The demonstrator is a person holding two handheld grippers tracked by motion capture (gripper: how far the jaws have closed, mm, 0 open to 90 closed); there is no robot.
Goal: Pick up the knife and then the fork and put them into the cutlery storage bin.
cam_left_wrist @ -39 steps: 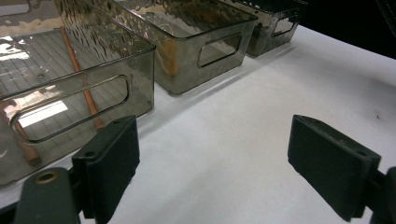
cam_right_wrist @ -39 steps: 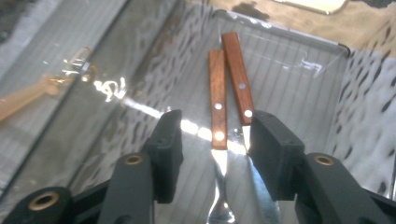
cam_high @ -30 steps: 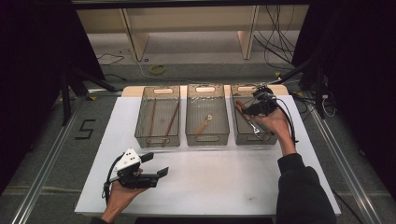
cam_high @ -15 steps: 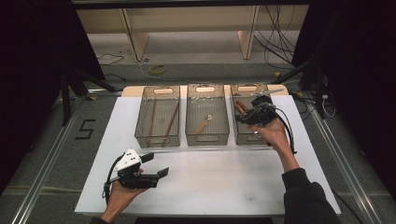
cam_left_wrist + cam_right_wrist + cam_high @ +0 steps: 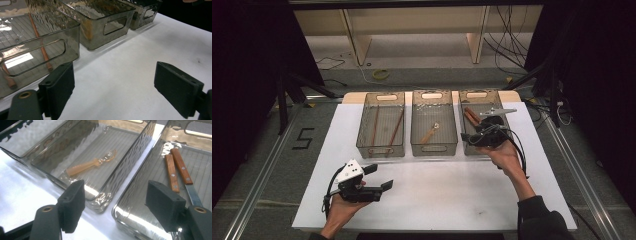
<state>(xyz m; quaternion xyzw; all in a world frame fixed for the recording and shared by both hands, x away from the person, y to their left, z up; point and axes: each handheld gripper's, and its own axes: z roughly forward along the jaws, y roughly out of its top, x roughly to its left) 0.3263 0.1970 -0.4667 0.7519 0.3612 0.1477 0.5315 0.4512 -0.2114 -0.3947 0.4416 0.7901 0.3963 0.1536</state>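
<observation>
A white rectangular table top [image 5: 452, 200] fills the middle of the high view, and across its upper part stand three clear smoky plastic bins side by side: the left bin [image 5: 381, 150] with long wooden sticks, the middle bin [image 5: 434, 148] with a wooden-handled spoon [image 5: 430, 133], the right bin [image 5: 468, 150] with two wooden-handled knives [image 5: 177, 168]. The right gripper [image 5: 117, 202], right of centre at the right bin's near end, has just been opening its jaws, which stand wide with nothing between them above the gap between middle and right bins. The left gripper [image 5: 113, 85], at lower left, rests spread wide and empty over bare table.

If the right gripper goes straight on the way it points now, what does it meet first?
Probably the shared rims of the middle bin and the right bin: the open right gripper straddles them. Depth is unclear.
</observation>
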